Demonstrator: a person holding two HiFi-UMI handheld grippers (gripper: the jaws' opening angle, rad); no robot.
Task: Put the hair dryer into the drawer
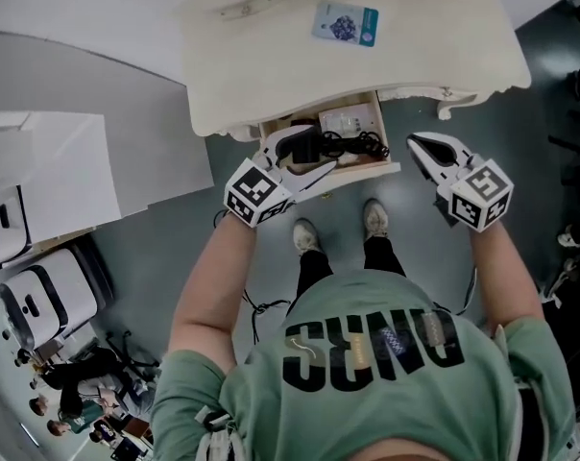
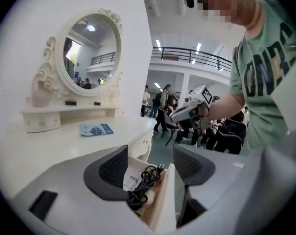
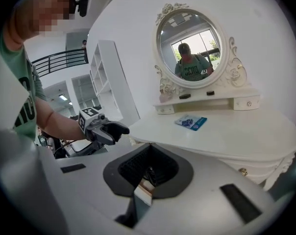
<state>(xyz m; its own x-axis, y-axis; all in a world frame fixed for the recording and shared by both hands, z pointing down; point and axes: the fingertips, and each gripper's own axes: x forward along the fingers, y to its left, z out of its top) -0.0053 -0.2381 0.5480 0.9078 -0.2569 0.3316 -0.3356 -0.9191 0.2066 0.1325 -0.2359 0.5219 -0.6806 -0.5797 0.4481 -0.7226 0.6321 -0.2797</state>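
Hair dryer (image 1: 304, 147) lies in the open drawer (image 1: 369, 169) at the worktop's (image 1: 271, 60) front edge. Left tongs (image 2: 153, 166) gape wide and empty; right tongs (image 3: 149, 166) are closed and empty.

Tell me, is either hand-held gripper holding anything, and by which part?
Nothing is held. The left hand-held gripper is open and empty, the right hand-held gripper grips nothing; the hair dryer lies in the drawer.

Back of drawer (image 1: 367, 168) under tabletop (image 1: 271, 56), card (image 1: 345, 23) print too small
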